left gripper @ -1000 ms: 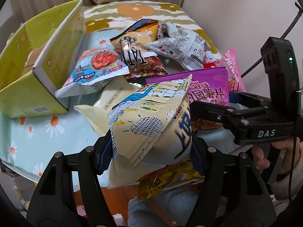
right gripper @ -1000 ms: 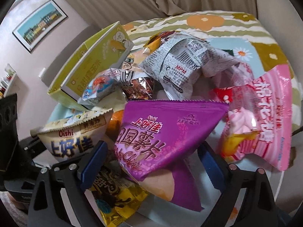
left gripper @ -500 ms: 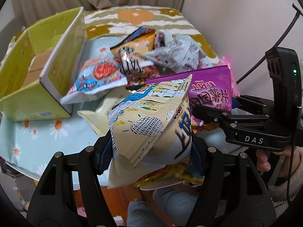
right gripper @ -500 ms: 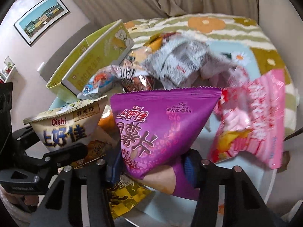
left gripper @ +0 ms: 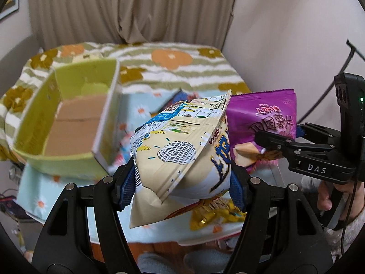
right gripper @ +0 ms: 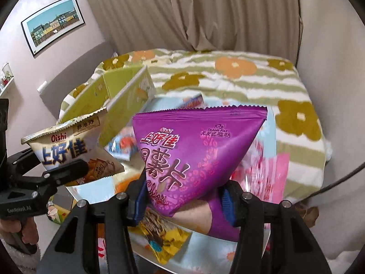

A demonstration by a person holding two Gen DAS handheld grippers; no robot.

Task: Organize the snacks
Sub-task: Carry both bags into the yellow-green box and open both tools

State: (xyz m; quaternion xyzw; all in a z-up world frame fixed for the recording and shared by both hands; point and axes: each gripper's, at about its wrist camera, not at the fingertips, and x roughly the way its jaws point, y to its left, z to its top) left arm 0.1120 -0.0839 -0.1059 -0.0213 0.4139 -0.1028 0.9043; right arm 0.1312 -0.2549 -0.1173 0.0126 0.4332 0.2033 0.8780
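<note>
Snacks are the matter here, and two bags of them are off the table at once.

Left wrist view: the cream snack bag (left gripper: 182, 157) fills the centre of the frame, clamped between the blue pads of the left gripper (left gripper: 182, 182), which squeeze it at both sides so that it bulges above them. At right the purple snack bag (left gripper: 262, 123) hangs beside it, held in the right gripper (left gripper: 277, 145), with a hand (left gripper: 326, 194) on that tool's grip at the lower right. The green cardboard box (left gripper: 102, 123) sits in the left half of the frame, open at the top and seemingly empty down to its brown floor. A yellow packet (left gripper: 212, 219) lies on the flowered tablecloth (left gripper: 173, 57) under the cream bag.

Right wrist view: the purple snack bag (right gripper: 196, 157) takes the middle, its lower corner pinched between the right gripper's (right gripper: 182, 203) pads; those jaws have just been closing on it and now grip it. The cream snack bag (right gripper: 73, 150) is at the left in the left gripper (right gripper: 66, 173). The green cardboard box (right gripper: 118, 105) stands behind, upper left of centre. A pink packet (right gripper: 271, 178), blurred, lies at the right.

Judging by this, the step in hand is the carry of both bags clear of the pile. The next move probably calls for bringing each over the box's open top and letting go there, one at a time so the bags do not jam.
</note>
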